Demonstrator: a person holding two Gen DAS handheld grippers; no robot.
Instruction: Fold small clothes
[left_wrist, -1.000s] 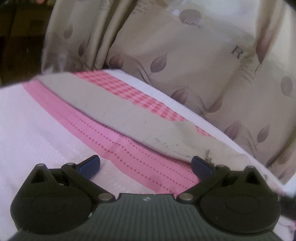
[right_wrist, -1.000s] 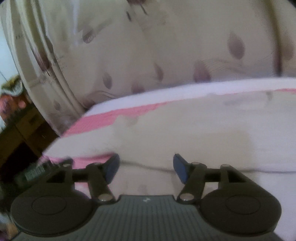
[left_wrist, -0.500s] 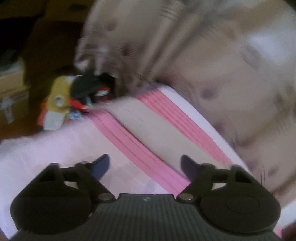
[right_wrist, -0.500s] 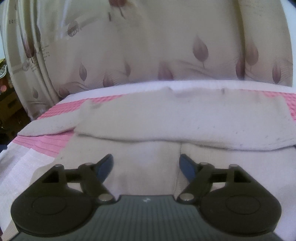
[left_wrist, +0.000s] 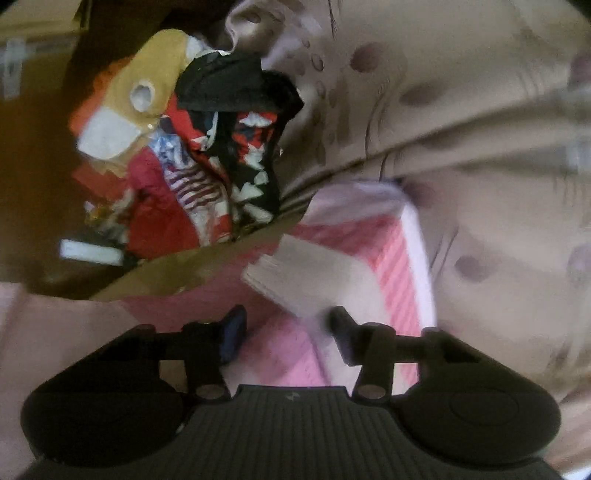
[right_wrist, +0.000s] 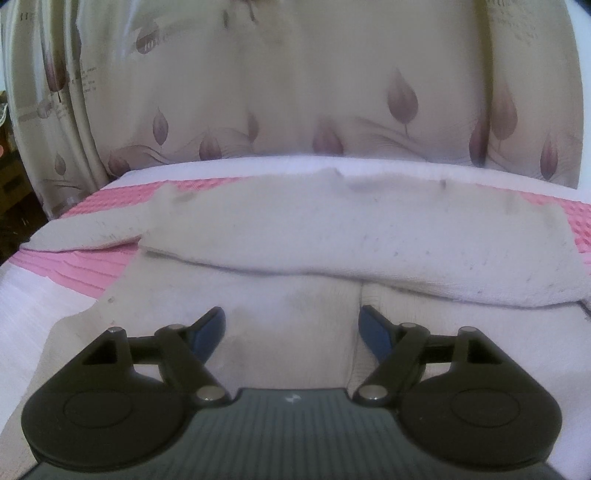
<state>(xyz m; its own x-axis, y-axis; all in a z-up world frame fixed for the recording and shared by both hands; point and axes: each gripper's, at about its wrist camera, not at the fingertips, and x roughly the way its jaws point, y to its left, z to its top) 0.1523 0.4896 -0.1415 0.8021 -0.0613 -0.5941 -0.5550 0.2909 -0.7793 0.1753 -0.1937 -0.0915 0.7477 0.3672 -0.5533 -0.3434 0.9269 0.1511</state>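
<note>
Both my grippers, left (left_wrist: 286, 334) and right (right_wrist: 291, 330), gape wide, holding nothing. The beige garment (right_wrist: 332, 236) lies half-folded on the pink-striped cover (right_wrist: 74, 266), its sleeve (left_wrist: 314, 280) near my left fingers. A shallow pinch could drag the cover along.

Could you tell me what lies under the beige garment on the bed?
The beige garment lies on a pink and white bedcover, which shows at its left and right ends. Its top part is folded over its lower part. Whatever lies beneath the bedcover is covered and cannot be seen.
</note>
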